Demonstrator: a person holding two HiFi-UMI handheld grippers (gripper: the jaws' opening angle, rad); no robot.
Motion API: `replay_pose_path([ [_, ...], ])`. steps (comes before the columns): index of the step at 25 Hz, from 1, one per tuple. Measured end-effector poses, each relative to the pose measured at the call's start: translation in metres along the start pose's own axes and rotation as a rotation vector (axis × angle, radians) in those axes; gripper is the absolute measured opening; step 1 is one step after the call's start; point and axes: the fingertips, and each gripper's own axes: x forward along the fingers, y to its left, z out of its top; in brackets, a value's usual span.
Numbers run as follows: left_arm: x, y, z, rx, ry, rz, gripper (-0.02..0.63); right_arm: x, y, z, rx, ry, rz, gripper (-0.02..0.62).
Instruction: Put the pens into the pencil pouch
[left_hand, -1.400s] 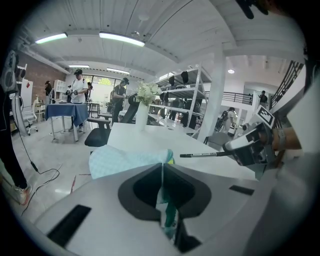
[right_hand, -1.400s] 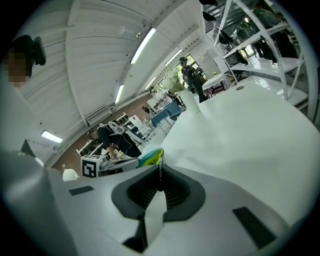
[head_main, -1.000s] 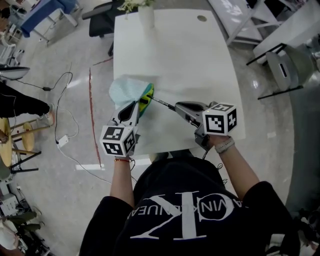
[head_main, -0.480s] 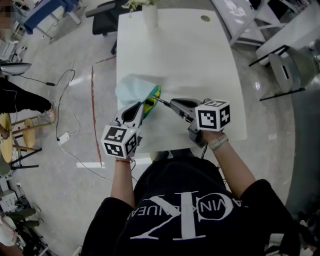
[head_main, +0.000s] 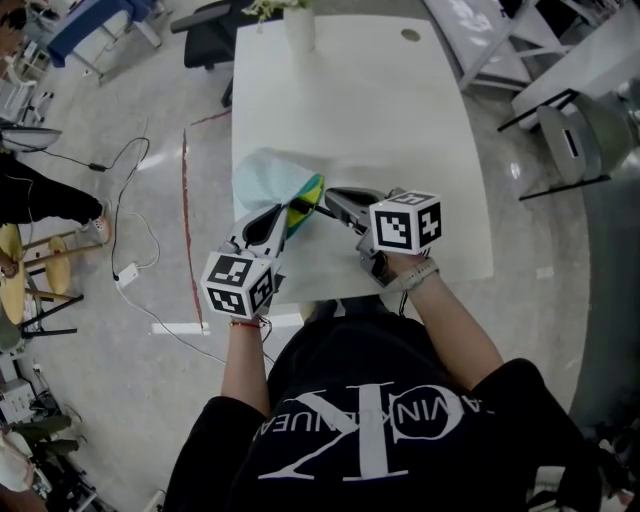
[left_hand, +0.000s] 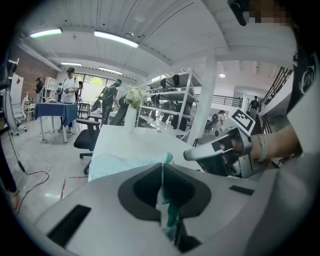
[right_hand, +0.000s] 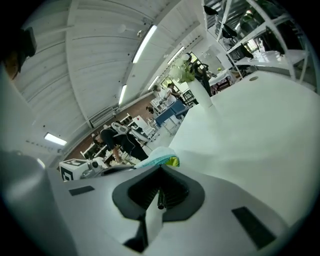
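At pouch (head_main: 266, 178) mouth, pen (right_hand: 160, 199) in right claw (right_hand: 160, 168), jaws just closing

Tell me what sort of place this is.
Most likely an open-plan lab or workshop-style office: it has a long white table, metal shelving racks, a black office chair and ceiling strip lights.
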Motion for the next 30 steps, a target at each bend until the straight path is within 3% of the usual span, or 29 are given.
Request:
replay_pose_path([
  [3, -0.001, 0.001, 0.002, -0.007, -0.008, 0.007, 0.012, -0.011, 0.001, 0.014, 0.034, -0.088, 0.019, 0.009],
  [5, -0.002, 0.003, 0.003, -0.01, -0.015, 0.011, 0.012, -0.019, -0.004, 0.014, 0.009, -0.089, 0.004, 0.009],
  [14, -0.006, 0.012, 0.006, -0.028, -0.029, 0.023, 0.012, -0.031, 0.001, -0.033, -0.348, 0.152, -0.053, 0.064],
  [18, -0.005, 0.01, 0.006, -0.024, -0.023, 0.014, 0.012, -0.023, 0.005, -0.041, -0.494, 0.209, -0.084, 0.064],
  [22, -0.004, 0.006, 0.006, -0.015, -0.015, 0.002, 0.012, -0.015, 0.007, -0.04, -0.542, 0.229, -0.102, 0.047],
  [30, 0.0, -0.002, 0.003, 0.035, 0.015, -0.023, 0.012, -0.007, 0.007, -0.031, -0.538, 0.217, -0.113, 0.041],
])
